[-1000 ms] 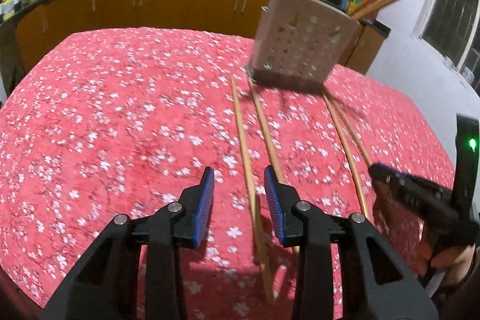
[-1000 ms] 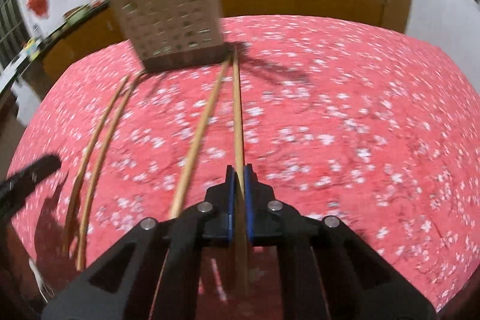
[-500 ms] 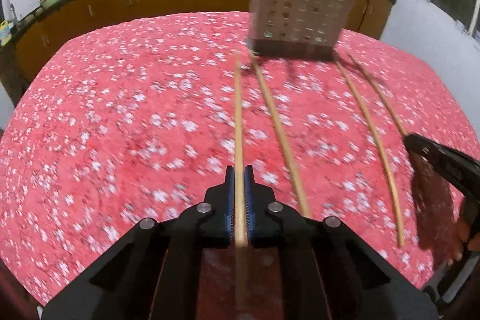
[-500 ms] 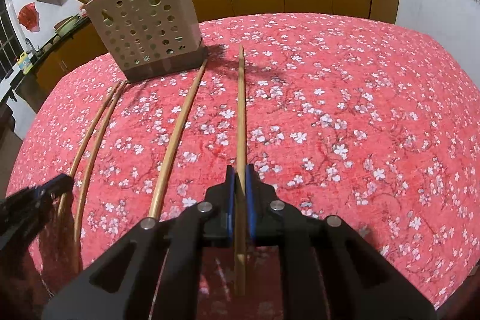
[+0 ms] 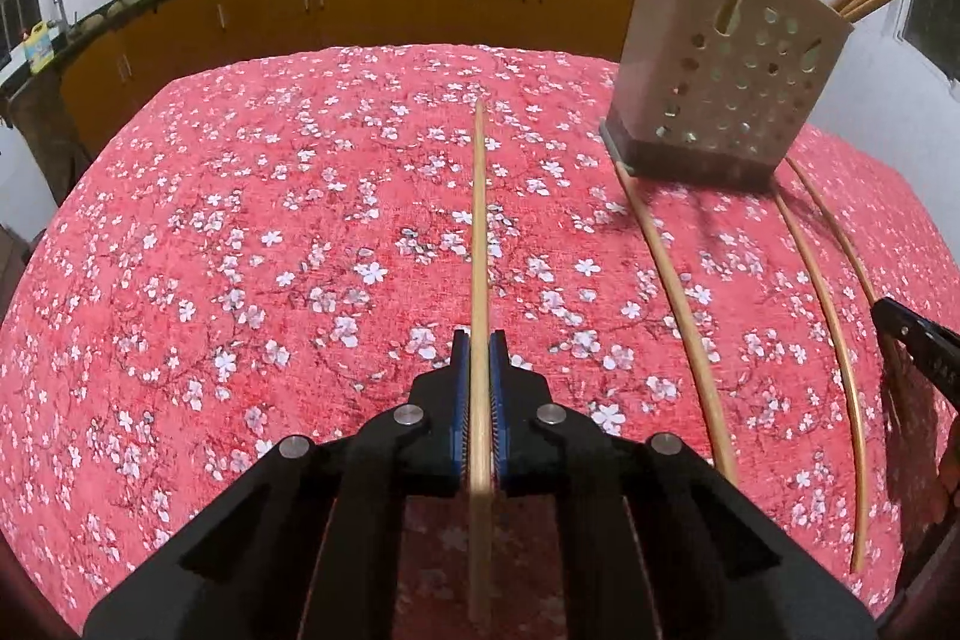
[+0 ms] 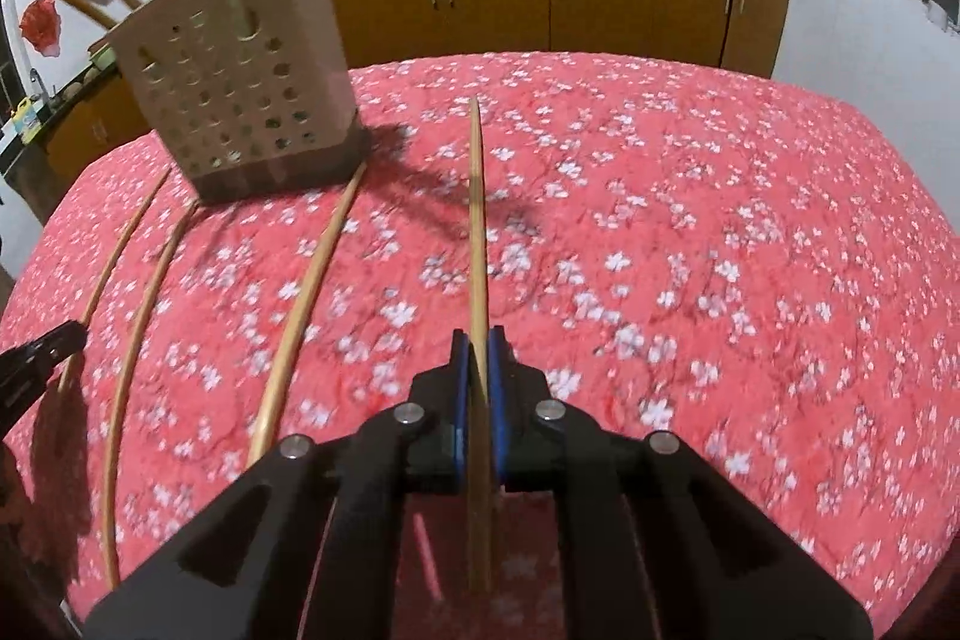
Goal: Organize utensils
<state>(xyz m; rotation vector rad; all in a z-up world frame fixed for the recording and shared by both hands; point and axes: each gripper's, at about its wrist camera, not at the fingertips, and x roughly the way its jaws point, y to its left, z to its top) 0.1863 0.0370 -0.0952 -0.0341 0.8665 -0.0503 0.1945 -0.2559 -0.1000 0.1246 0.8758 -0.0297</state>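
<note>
Left wrist view: your left gripper [image 5: 478, 370] had its fingers clamped on a chopstick [image 5: 478, 232], held near its rear end, long shaft pointing ahead over the red floral surface [image 5: 240, 250]. The holder [image 5: 720, 82] sat ahead to the right, already carrying sticks; three loose chopsticks [image 5: 678, 292] lay between it and you. Best approach, I'd say: lift the tip clear of the cloth, swing toward the holder, tilt the stick steeply and feed the tip in before letting go.

Right wrist view: your right gripper [image 6: 478, 370] was likewise clamped on its own chopstick [image 6: 476, 220]; holder [image 6: 240, 82] ahead to the left. Go in one at a time so the shafts don't cross.

No readable writing in either view.
</note>
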